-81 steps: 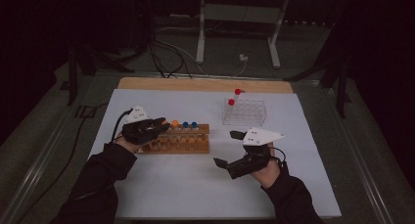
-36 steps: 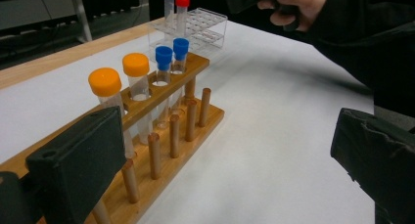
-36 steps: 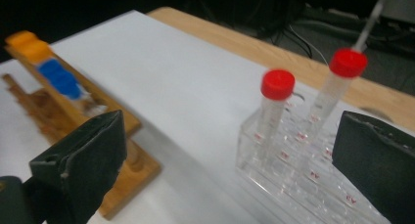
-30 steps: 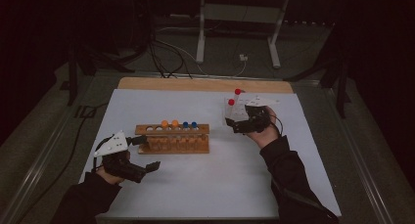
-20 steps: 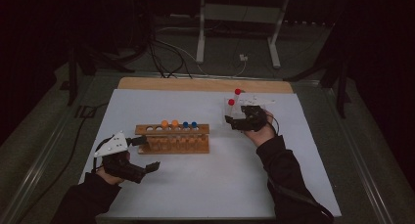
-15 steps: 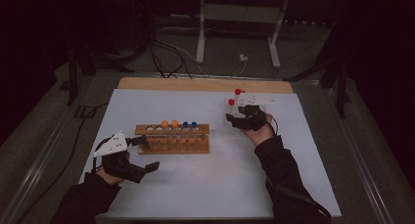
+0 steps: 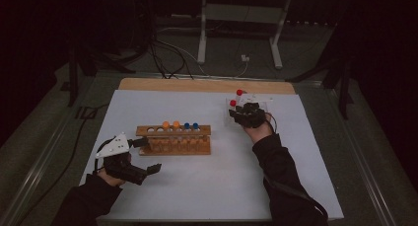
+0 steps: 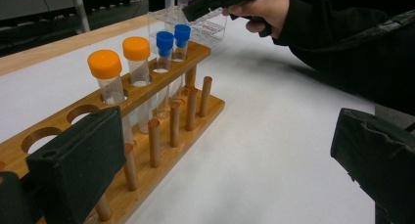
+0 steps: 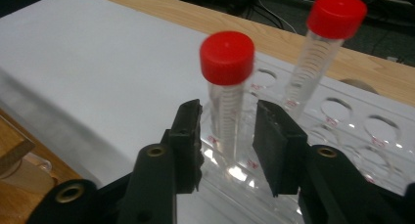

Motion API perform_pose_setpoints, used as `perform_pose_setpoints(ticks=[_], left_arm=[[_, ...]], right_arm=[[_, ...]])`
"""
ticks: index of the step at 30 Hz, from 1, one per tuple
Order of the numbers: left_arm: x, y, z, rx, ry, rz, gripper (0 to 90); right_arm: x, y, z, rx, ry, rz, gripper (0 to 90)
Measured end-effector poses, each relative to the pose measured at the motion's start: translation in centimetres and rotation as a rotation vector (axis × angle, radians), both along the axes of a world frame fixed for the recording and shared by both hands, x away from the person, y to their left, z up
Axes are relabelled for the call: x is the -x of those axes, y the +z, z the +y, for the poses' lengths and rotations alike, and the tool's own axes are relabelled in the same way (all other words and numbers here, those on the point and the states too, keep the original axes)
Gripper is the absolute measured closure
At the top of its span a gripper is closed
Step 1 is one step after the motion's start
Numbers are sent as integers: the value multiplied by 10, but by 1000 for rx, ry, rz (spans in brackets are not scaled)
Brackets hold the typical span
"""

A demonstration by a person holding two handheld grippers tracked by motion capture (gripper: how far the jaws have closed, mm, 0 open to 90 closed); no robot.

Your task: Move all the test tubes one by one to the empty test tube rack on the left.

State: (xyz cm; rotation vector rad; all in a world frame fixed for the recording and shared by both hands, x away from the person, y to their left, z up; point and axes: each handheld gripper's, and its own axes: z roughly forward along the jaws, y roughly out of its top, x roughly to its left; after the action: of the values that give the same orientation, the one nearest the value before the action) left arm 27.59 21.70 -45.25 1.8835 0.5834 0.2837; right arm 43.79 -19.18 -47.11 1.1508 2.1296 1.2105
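A red-capped tube [image 9: 227,92] stands upright in a clear plastic rack [image 9: 352,131] at the back right of the white mat. My right gripper [image 9: 227,136] has its jaws on either side of this tube; they have just been closing, and a thin gap still shows on each side. A second red-capped tube [image 9: 323,53] stands behind it. From above, the right gripper [image 7: 240,115] sits at the clear rack [image 7: 263,100]. My left gripper [image 7: 148,156] rests open at the wooden rack's [image 7: 175,141] near left end, holding nothing.
The wooden rack [image 8: 161,101] holds two orange-capped tubes [image 8: 105,72] and two blue-capped tubes [image 8: 165,45], with free holes at its left end. The mat [image 7: 222,181] is bare in front. Cables and a metal stand lie beyond the table's far edge.
The left hand has drawn back from the wooden rack to the front left. The right hand has gone from the front to the clear rack and edged closer to the red-capped tube.
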Motion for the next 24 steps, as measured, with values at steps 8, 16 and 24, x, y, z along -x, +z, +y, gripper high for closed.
perform_pose_setpoints(ticks=[8,16,24], left_arm=[[0,-1,0,-3,-3,2,6],[-1,-1,-1,-8,-7,6,6],[0,2,-2,-5,-10,6,6]], right_arm=[[-6,-2,8,25,-12,-2,732],[-6,3,10,34,-20,-10,747],[0,27,6,26,-6,-54,748]])
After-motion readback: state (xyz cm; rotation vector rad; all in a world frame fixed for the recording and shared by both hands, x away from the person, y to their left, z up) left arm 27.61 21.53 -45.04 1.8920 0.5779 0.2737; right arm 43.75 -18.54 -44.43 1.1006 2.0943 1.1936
